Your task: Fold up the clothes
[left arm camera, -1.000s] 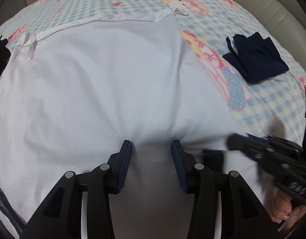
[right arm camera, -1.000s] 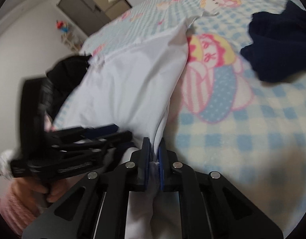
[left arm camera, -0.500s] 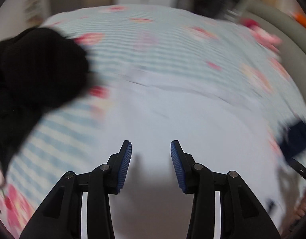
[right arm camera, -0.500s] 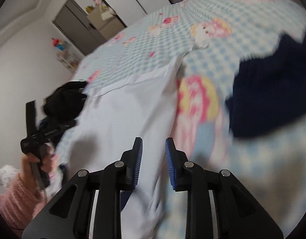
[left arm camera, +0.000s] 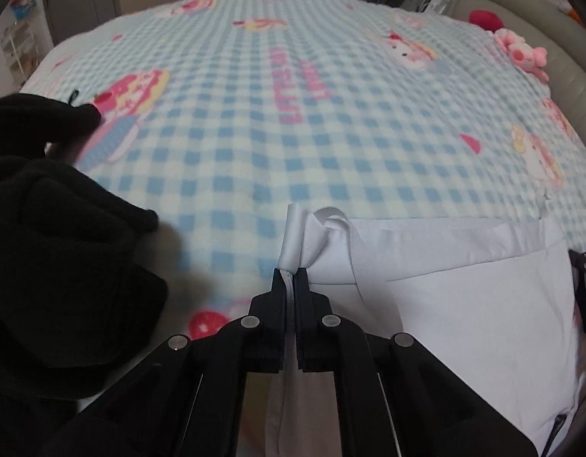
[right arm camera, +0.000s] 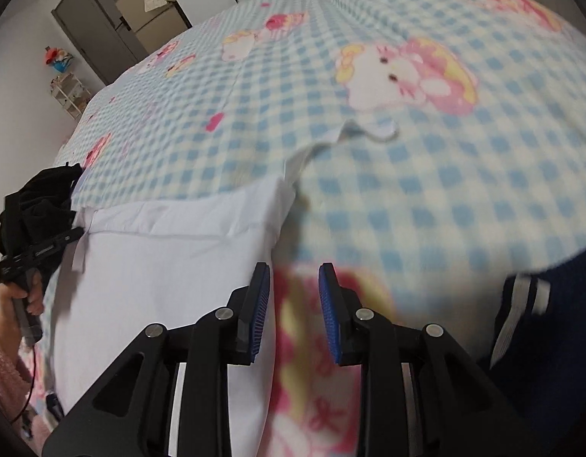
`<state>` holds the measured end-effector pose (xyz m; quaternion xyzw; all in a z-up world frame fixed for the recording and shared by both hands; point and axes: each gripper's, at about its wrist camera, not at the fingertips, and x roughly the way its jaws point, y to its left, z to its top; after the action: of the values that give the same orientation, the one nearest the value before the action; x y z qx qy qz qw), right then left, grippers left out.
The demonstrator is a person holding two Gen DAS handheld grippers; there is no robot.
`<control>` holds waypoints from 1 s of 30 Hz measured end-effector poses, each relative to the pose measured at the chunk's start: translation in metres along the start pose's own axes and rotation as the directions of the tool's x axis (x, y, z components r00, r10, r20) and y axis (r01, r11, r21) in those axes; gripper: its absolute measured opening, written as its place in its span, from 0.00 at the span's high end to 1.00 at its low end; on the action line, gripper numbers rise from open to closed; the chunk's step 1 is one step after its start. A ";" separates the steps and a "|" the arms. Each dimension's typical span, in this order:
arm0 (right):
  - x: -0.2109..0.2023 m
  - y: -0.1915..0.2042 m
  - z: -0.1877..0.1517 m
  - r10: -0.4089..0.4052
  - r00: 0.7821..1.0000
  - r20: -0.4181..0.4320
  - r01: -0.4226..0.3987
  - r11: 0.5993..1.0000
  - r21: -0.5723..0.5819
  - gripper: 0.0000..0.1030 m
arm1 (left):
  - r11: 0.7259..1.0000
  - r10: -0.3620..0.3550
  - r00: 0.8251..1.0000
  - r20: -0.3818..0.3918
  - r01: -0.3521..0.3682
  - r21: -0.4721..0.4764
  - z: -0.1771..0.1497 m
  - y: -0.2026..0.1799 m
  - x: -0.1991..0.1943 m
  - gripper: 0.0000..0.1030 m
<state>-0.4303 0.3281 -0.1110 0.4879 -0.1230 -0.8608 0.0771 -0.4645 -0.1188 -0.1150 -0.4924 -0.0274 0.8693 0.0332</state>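
Note:
A white garment (left arm camera: 464,297) lies flat on the checked blanket (left arm camera: 293,114). My left gripper (left arm camera: 292,272) is shut on its far left corner, where a white strap (left arm camera: 293,236) bunches above the fingertips. In the right wrist view the same white garment (right arm camera: 159,274) spreads to the left, and my right gripper (right arm camera: 295,278) is open and empty, just beyond the garment's right edge, over the blanket (right arm camera: 407,190). The left gripper (right arm camera: 37,255) shows at that view's far left.
A pile of black clothes (left arm camera: 53,259) sits left of the white garment, also seen in the right wrist view (right arm camera: 37,205). A folded navy garment (right arm camera: 548,323) lies at the right. A pink plush toy (left arm camera: 521,51) and a padded headboard (left arm camera: 521,19) are far right.
My left gripper moved from the garment's near hem to its far left corner and shut on it. My right gripper let go of the right edge, opened and moved forward.

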 end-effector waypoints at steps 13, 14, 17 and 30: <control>0.051 0.053 0.023 0.058 0.995 -0.083 -0.071 0.985 -0.155 0.71 | 0.999 0.030 0.999 0.028 -0.029 -0.037 -0.004 0.016 -0.009 0.47; 0.047 0.059 0.023 0.074 0.995 -0.068 -0.085 0.982 -0.169 0.71 | 0.999 0.027 0.998 0.059 -0.024 -0.049 -0.004 0.013 -0.017 0.47; 0.044 0.075 0.022 0.105 0.993 -0.054 -0.114 0.971 -0.212 0.71 | 0.999 0.017 0.997 0.072 -0.015 -0.031 -0.008 0.000 -0.024 0.47; 0.040 0.037 0.030 0.141 0.990 -0.016 -0.141 0.988 -0.056 0.60 | 0.993 0.114 0.989 0.095 -0.114 0.001 -0.013 0.019 -0.039 1.00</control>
<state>-0.4760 0.2868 -0.1187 0.4807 -0.1322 -0.8533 0.1524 -0.4338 -0.1404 -0.0900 -0.4512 0.0018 0.8923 -0.0163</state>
